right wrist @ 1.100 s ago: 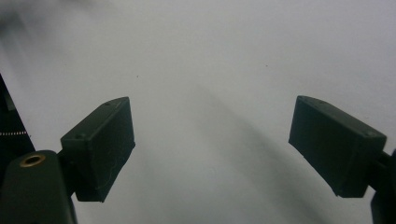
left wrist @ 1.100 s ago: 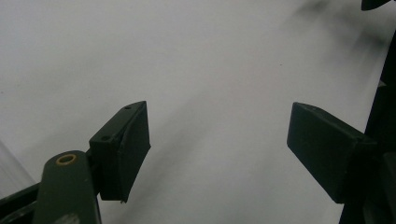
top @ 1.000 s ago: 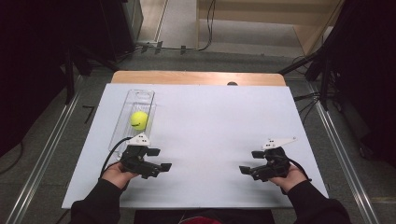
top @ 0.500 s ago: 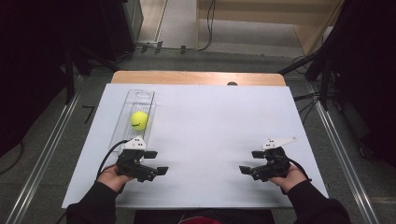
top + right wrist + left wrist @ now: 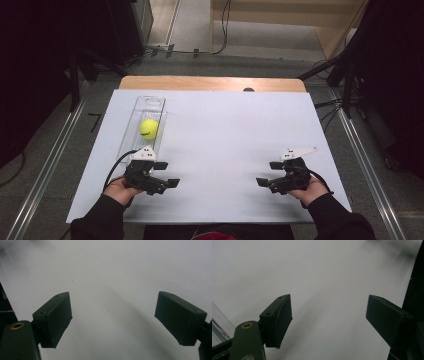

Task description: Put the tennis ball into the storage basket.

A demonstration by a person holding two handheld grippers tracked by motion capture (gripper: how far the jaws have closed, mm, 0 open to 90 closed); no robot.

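Both grippers' jaws [image 5: 170,182] [image 5: 262,182] dark, small; tray [image 5: 218,322] edge cropped.

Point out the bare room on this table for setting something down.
The white table sheet is bare between the left gripper and right gripper, and across its right half. The far-left strip is taken by the clear plastic tray holding the yellow tennis ball.

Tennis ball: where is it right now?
High view: the tennis ball sits in the clear tray on the table's left side, just beyond the left tongs, which are not touching it.
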